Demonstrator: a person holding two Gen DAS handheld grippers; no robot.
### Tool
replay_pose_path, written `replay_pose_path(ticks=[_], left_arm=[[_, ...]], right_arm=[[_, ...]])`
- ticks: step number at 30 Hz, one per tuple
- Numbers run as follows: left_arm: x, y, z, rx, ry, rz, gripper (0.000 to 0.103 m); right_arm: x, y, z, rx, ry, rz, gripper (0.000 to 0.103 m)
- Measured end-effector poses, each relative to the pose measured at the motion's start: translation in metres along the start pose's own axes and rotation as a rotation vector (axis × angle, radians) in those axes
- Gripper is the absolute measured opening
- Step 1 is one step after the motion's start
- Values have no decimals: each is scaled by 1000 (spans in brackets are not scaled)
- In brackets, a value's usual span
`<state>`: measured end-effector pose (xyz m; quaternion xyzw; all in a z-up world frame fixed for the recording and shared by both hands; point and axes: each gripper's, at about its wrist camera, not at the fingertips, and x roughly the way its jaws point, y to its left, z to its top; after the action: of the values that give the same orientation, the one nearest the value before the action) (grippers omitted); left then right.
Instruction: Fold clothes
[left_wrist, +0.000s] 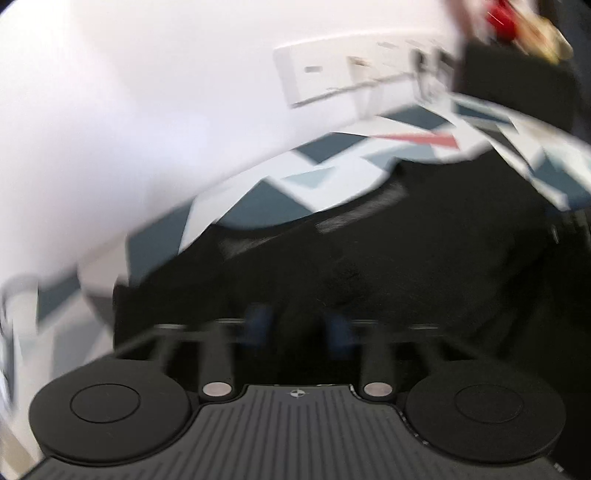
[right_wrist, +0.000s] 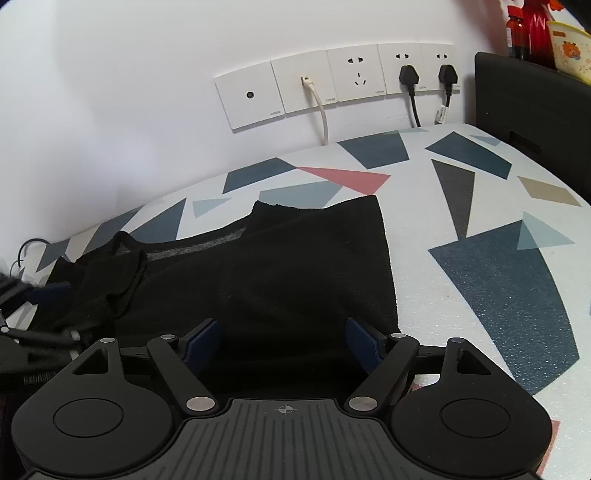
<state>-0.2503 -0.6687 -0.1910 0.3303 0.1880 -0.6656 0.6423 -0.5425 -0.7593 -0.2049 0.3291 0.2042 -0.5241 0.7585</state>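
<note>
Black garment (right_wrist: 266, 266) lies on patterned table (right_wrist: 480, 221); right gripper (right_wrist: 282, 345) wide open, empty (left gripper (left_wrist: 299, 328) too blurred to tell).

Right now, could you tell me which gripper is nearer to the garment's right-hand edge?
Right. The right gripper is open over the black garment beside that edge. The left gripper sits at the garment's opposite end, near the crumpled sleeve.

A plain white wall (right_wrist: 129, 92) rises behind the tabletop (right_wrist: 498, 229), whose white cover bears blue, grey, pink and tan geometric shapes. A row of white wall sockets (right_wrist: 332, 85) holds two black plugs (right_wrist: 409, 75) and one white cable (right_wrist: 321, 110). At the far right stands a dark panel (right_wrist: 524, 99), with red bottles (right_wrist: 528, 29) above it.
</note>
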Motion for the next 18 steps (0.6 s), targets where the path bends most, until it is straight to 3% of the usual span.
replay_pose_path(ticks=[3, 6, 8, 10, 11, 12, 13, 14, 16, 18], left_arm=[[-16, 48, -6, -293, -24, 10, 12], [-22, 103, -31, -650, 39, -11, 12], [-19, 129, -52, -828, 99, -30, 13], [-24, 133, -58, -807, 64, -61, 18], [-29, 132, -57, -771, 37, -76, 31], [-32, 129, -54, -722, 18, -83, 55], [-32, 128, -51, -693, 6, -93, 66], [-32, 126, -48, -664, -6, -103, 70], [-26, 126, -45, -654, 8, -109, 69], [-21, 125, -46, -656, 36, -91, 62]], right_arm=[[1, 0, 0, -9, 2, -1, 74], [1, 4, -1, -30, 7, -13, 74], [2, 6, -1, -44, 10, -21, 74], [3, 9, -2, -58, 13, -28, 75], [3, 9, -1, -57, 16, -31, 76], [3, 10, -1, -58, 20, -33, 77], [4, 11, -1, -61, 24, -33, 79], [5, 13, 0, -69, 28, -36, 79], [6, 16, 0, -86, 35, -48, 79], [3, 15, 4, -73, 41, -59, 71]])
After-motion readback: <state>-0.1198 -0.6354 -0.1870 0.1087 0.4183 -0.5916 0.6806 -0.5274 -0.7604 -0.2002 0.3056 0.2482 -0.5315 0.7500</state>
